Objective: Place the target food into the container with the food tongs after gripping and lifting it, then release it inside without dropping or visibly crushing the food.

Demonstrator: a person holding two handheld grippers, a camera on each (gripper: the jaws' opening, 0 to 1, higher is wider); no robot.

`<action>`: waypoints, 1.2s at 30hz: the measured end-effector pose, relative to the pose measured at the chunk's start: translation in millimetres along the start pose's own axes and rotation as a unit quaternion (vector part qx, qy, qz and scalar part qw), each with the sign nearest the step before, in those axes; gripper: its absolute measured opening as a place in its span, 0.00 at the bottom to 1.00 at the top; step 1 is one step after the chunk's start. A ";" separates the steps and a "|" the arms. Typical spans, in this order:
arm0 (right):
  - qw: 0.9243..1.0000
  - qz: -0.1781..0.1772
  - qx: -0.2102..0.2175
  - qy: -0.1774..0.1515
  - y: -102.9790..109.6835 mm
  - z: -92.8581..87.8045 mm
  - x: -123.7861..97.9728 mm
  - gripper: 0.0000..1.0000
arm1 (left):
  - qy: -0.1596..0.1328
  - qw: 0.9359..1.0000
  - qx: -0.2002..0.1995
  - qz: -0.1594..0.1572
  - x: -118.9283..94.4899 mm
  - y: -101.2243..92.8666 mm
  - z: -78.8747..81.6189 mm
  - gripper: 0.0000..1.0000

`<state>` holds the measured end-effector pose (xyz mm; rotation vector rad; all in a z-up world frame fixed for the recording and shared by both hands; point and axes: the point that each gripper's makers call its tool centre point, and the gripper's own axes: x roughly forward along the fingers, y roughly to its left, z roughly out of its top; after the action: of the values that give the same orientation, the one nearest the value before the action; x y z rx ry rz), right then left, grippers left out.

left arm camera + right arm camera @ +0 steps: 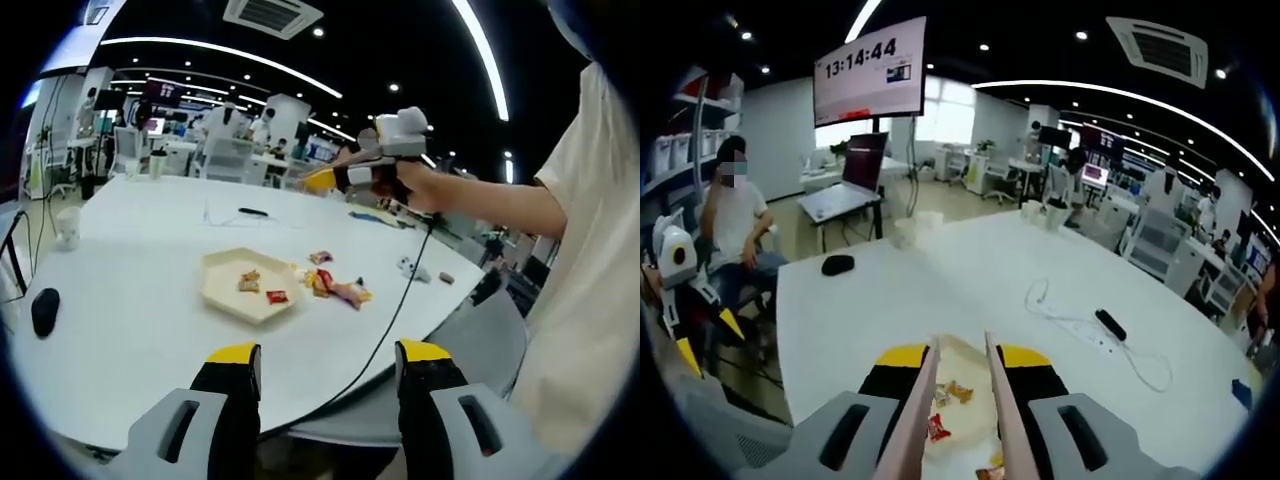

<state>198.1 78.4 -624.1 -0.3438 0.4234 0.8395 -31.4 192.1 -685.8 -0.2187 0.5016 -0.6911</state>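
The food tongs (958,400), clamped in the right gripper (960,395) with arms slightly parted and empty, hovered directly above the tray (970,352), with wrapped snacks (938,428) lying between the tips, nearest that hand.

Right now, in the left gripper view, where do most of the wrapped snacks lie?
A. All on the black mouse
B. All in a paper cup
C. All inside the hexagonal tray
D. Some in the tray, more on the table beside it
D: a few wrapped snacks sit in the hexagonal tray, while a larger pile lies on the white table beside it.
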 end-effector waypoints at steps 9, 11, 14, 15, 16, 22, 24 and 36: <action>0.997 -0.061 0.042 -0.020 -50.4 -2.9 -39.2 0.25 | -0.003 1.000 0.004 -0.001 3.4 2.4 3.8 0.54; 0.995 -0.077 0.056 -0.023 -60.3 -7.0 -49.6 0.25 | -0.003 1.000 0.006 -0.006 6.2 0.0 4.8 0.54; 0.992 -0.099 0.077 -0.027 -72.8 -15.5 -64.5 0.26 | -0.001 1.000 0.009 -0.015 10.6 -4.3 5.3 0.54; 0.991 -0.102 0.080 -0.027 -74.7 -17.3 -67.8 0.26 | -0.001 1.000 0.010 -0.016 11.1 -4.9 5.3 0.54; 0.990 -0.108 0.085 -0.028 -77.1 -20.1 -72.8 0.26 | 0.001 1.000 0.012 -0.020 12.7 -6.6 5.4 0.54; 0.987 -0.125 0.101 -0.026 -82.1 -35.3 -89.9 0.26 | 0.006 0.999 0.017 -0.030 16.7 -11.2 5.4 0.54; 0.985 -0.127 0.112 -0.024 -81.9 -42.9 -93.5 0.26 | 0.009 0.999 0.019 -0.036 18.9 -12.8 5.0 0.54; 0.980 -0.146 0.136 -0.016 -81.9 -75.9 -113.4 0.26 | 0.027 0.997 0.037 -0.064 34.1 -24.2 6.7 0.54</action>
<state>177.1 -79.3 -623.8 -0.1333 0.4393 0.4912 -19.0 151.6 -684.1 -0.1648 0.5154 -0.8401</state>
